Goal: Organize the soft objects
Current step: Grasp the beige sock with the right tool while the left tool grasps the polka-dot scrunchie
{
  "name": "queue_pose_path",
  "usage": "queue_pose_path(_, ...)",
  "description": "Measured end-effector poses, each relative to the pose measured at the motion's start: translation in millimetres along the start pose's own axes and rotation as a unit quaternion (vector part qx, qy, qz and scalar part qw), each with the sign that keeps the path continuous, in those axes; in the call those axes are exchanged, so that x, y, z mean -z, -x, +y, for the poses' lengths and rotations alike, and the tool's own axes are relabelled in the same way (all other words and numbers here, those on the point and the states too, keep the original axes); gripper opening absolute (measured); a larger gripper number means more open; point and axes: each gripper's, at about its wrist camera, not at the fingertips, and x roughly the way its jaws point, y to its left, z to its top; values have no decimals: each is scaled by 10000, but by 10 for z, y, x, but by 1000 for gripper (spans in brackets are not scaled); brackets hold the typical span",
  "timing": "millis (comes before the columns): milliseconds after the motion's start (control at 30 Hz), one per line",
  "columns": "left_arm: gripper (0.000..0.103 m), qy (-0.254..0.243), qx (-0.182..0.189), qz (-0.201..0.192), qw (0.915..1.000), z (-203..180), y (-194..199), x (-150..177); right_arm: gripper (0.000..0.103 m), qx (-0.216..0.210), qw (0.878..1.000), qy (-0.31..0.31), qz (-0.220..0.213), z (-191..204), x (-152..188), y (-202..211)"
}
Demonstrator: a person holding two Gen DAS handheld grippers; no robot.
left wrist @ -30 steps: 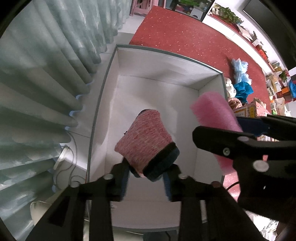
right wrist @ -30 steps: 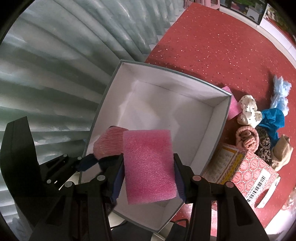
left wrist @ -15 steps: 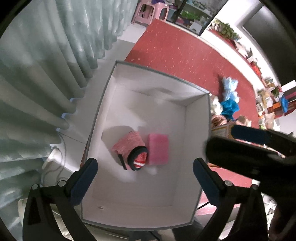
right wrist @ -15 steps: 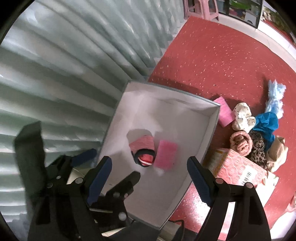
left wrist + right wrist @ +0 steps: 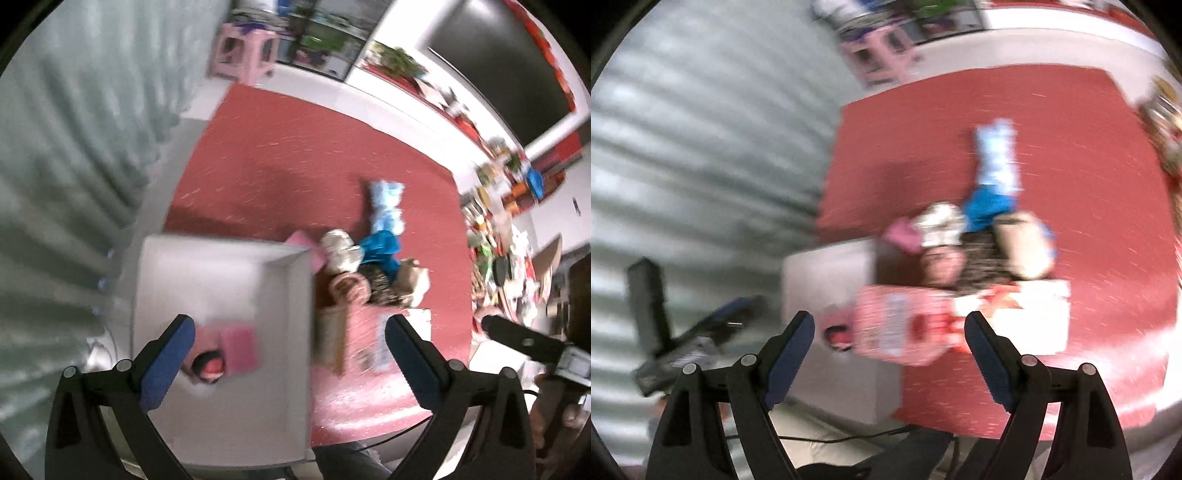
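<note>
Grippers held above floor: left gripper [image 5: 286, 347] and right gripper [image 5: 888, 341], jaws apart, nothing between. Sock [image 5: 207, 363] and pink sponge [image 5: 240, 349] seen inside white box [image 5: 291, 332]; remaining soft pile [image 5: 373, 266] seen beside box on red carpet [image 5: 295, 158].

Left gripper [image 5: 288, 354]: jaws spread wide, blue pads [image 5: 168, 360] facing inward, nothing between them; aimed steeply downward.
Right gripper [image 5: 888, 356]: jaws parted, blue pads [image 5: 988, 356] bare, nothing gripped; aimed steeply downward.
Each claw's black frame appears blurred at the other's outer edge.
</note>
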Motion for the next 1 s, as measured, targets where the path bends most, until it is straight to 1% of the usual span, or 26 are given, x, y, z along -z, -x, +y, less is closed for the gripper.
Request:
queue_pose_path(67, 103, -193, 17, 107, 9998, -219, -92, -195, 85, 117, 9994, -329, -42, -282, -56, 16)
queue_pose_path(200, 103, -555, -277, 374, 9974, -625, -428, -574, 85, 253, 9966, -780, -16, -748, -164, -69)
queue_pose_path(300, 103, -660, -244, 993, 9926, -844, -883, -801, 85, 226, 9952, -941, 132, -1005, -259, -223)
queue_pose_path(333, 103, -659, -270, 1275, 9893, -902, -1073, -867, 85, 229, 9946, -991, 189, -1064, -294, -280)
queue_pose_path(433, 103, -613, -507, 1760, 9812, -986, -1535, -992, 85, 222, 9932, -1083, 376, -1247, -410, -506)
queue_pose_path(500, 103, -619, -702, 2028, 9747, -1004, -1821, -1024, 85, 244, 9931, -1052, 449, -1338, -501, -648)
queue_pose_path(667, 103, -547, -912, 2597, 9598, -951, -2278, -994, 85, 397, 9944, -657, 732, -1369, -654, -994)
queue_pose_path(767, 103, -627, -1075, 2761, 9531, -949, -2438, -955, 85, 430, 9941, -444, 897, -1372, -731, -1197)
queue_pose_path(867, 102, -715, -1132, 2923, 9469, -975, -2582, -911, 85, 416, 9941, -382, 927, -1386, -807, -1313)
queue_pose_path(933, 98, -782, -1194, 2998, 9433, -991, -2658, -891, 84, 386, 9937, -368, 982, -1400, -843, -1383)
queue_pose_path(1000, 89, -817, -1191, 3076, 9405, -1002, -2714, -868, 83, 414, 9932, -342, 1037, -1415, -869, -1449)
